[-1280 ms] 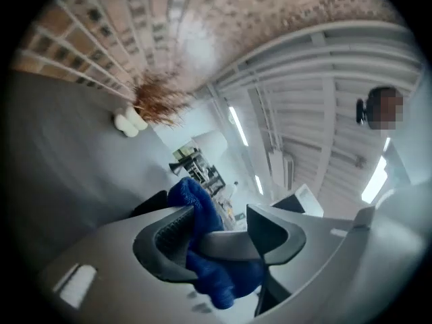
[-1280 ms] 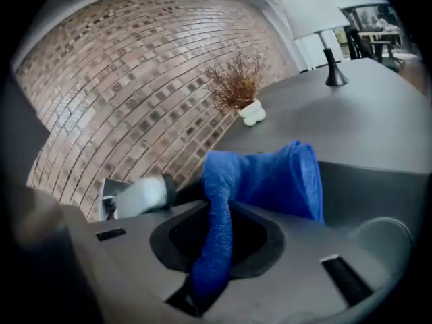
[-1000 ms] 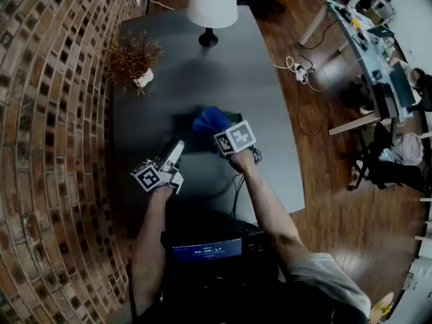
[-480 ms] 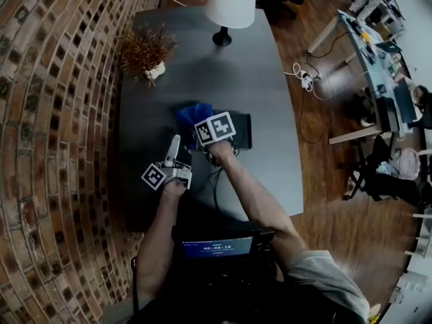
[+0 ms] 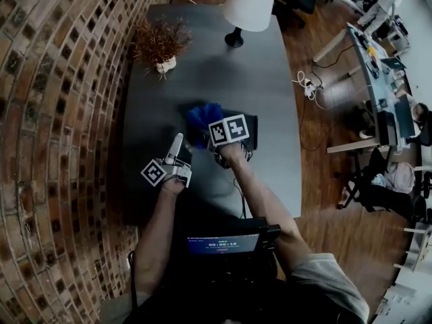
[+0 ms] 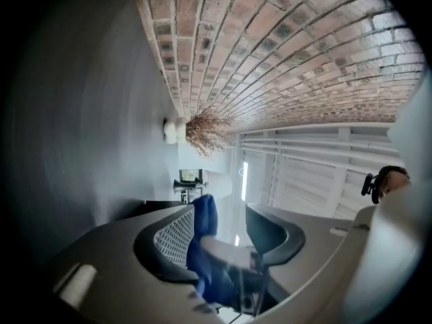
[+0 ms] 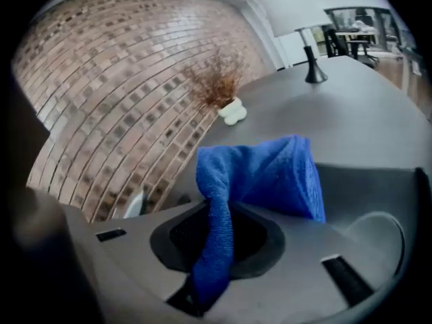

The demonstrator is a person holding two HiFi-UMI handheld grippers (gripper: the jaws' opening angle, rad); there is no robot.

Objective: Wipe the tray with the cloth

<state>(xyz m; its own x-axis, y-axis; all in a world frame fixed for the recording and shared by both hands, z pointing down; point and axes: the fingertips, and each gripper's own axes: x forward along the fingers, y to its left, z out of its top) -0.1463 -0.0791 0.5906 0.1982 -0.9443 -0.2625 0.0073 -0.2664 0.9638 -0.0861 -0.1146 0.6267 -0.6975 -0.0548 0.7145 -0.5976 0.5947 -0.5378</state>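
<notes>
Cloth [image 7: 270, 171] is bright blue and fuzzy. It's pinched in the right gripper [image 7: 219, 214], whose jaws are clenched on a twisted tail of it, and the rest puffs up in a bunch just past the tips. In the head view that bunch sits over the left part of the tray [image 5: 250, 123], a dark flat rectangle lying around the middle of the table [image 5: 209, 66]. From the right gripper view the tray shows as a darker slab behind and to the right of the cloth. I can't really tell if the cloth is pressing on the tray or hanging just above it.

Left gripper [image 6: 219, 221] is off to the left and a bit nearer the person, with its tips aimed toward the cloth. Its jaws stand a little apart and aren't squeezing anything. The blue cloth and a bit of the other gripper show through the gap beyond them.

Further out, a small white pot with a dried, spiky plant [image 5: 157, 40] sits near the table's far left edge by the brick wall [image 5: 61, 113], and a lamp [image 5: 248, 5] with a white shade stands at the far end. Right under the camera there's a black box with a lit screen [image 5: 223, 243]. Wood floor [image 5: 324, 181] runs along the right side.
</notes>
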